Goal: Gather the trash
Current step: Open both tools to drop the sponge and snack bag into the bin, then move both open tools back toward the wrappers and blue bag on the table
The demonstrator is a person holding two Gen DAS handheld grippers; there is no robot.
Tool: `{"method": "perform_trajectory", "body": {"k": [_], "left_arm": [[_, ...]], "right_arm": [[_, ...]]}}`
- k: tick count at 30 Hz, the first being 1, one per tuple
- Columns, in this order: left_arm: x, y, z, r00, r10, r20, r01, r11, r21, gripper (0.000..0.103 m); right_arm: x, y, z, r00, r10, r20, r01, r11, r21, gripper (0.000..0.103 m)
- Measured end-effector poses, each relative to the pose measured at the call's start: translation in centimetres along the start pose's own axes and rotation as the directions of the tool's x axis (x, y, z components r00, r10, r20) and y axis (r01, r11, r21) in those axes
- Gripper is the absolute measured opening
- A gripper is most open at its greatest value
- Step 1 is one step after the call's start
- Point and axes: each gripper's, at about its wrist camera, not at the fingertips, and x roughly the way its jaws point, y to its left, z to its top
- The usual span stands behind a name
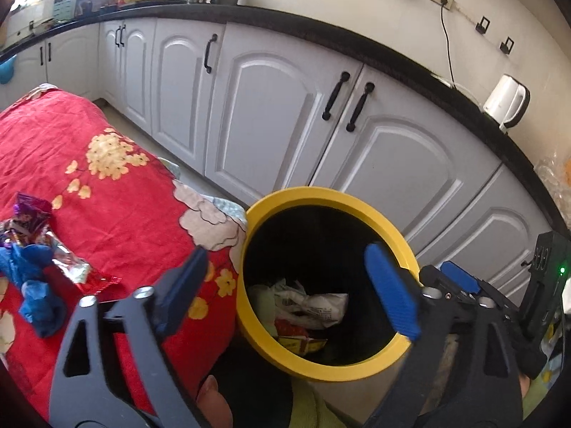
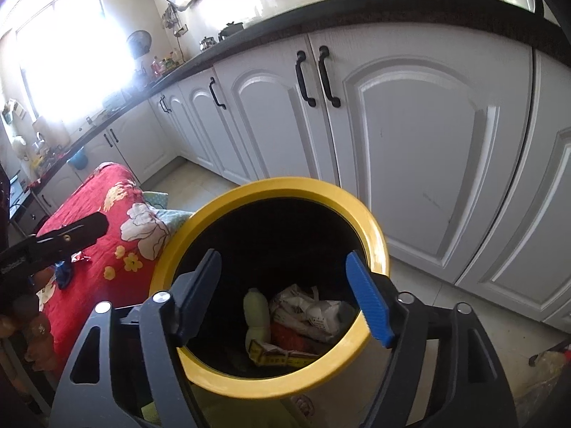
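We hold the left gripper [image 1: 289,285] with its blue-padded jaws spread wide and nothing between them, poised over the near left rim of the yellow-rimmed trash bin [image 1: 357,199]. The right gripper [image 2: 289,296] also has its jaws wide apart and empty, framing the bin's mouth from above.

Inside the dark bin lie a crumpled white wrapper [image 2: 314,310] with small print too fine for us to read, a pale green bottle [image 2: 256,315] standing near the left of the pile, a red packet [image 2: 289,339], and a yellow wrapper [image 2: 282,358] with lettering we cannot make out. The bin's floor and lower walls are lost in shadow.

Just left of the bin, touching its rim, is a bed covered in a red floral bedspread [image 1: 117,192]. Near the bedspread's left edge in the left wrist view sits uncollected trash: a purple wrapper [image 1: 30,214], a shiny foil wrapper [image 1: 73,267] and a crumpled blue bag [image 1: 35,292]; the wrappers' printing is blurred.

Behind the bin run white cabinets [image 1: 264,114] with black handles under a dark countertop [image 1: 410,67]. A white electric kettle [image 1: 506,101] stands at the countertop's right end, its small mark unreadable. The window [image 2: 71,46] in the right wrist view is blown out by glare.
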Motion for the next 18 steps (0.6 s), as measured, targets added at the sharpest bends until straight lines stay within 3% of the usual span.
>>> {"method": "perform_trajectory", "body": {"k": [11,18], "left_arm": [[-3.2,1.2,0.5,0.997,0.036,0.075,-0.034,0.999,-0.019,0.092],[-5.1,1.8,0.8,0.992,0.057,0.116,-0.054,0.998,-0.029,0.092]], "right_arm": [[-1.9,2.5,0.9,0.997,-0.003,0.08,0.007,0.999,-0.053,0.089],[-3.3,4.1,1.3,0.992,0.012,0.123,-0.003,0.997,-0.073,0.093]]}}
